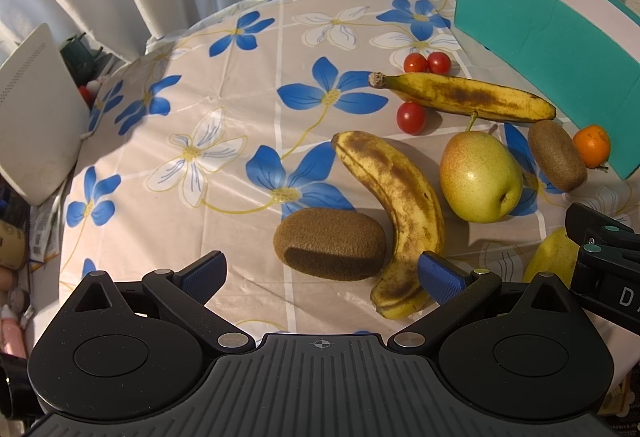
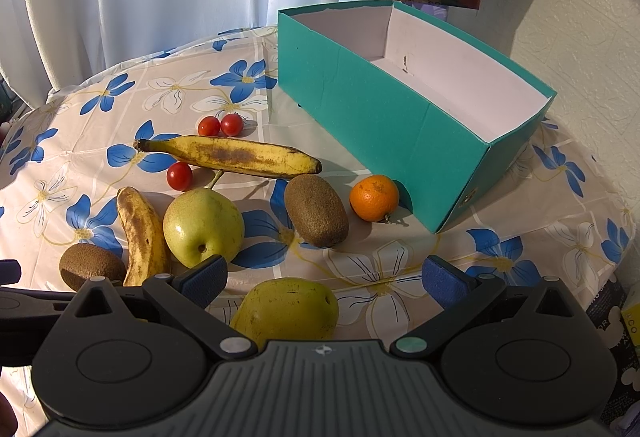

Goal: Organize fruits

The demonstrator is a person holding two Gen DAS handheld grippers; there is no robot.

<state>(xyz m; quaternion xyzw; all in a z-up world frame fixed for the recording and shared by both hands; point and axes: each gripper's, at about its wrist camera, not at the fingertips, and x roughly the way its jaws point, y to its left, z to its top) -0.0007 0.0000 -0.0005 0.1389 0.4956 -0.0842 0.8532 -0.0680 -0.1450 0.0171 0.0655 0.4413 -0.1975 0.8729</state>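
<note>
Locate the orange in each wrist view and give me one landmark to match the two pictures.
Left wrist view: the orange sits at the far right, against the teal box, just right of a kiwi.
Right wrist view: the orange is right of centre, beside the box's near corner, right of the same kiwi.
Shared landmark: the long spotted banana with cherry tomatoes behind it.

A glossy, creased plastic cloth [image 2: 400, 277] covers the tabletop. The teal box [image 2: 360, 105] looks like matt cardboard, white inside. The kiwis [image 2: 316, 211] are fuzzy and dull, the cherry tomatoes [image 2: 179, 176] shiny, the pear [image 2: 202, 225] smooth.
</note>
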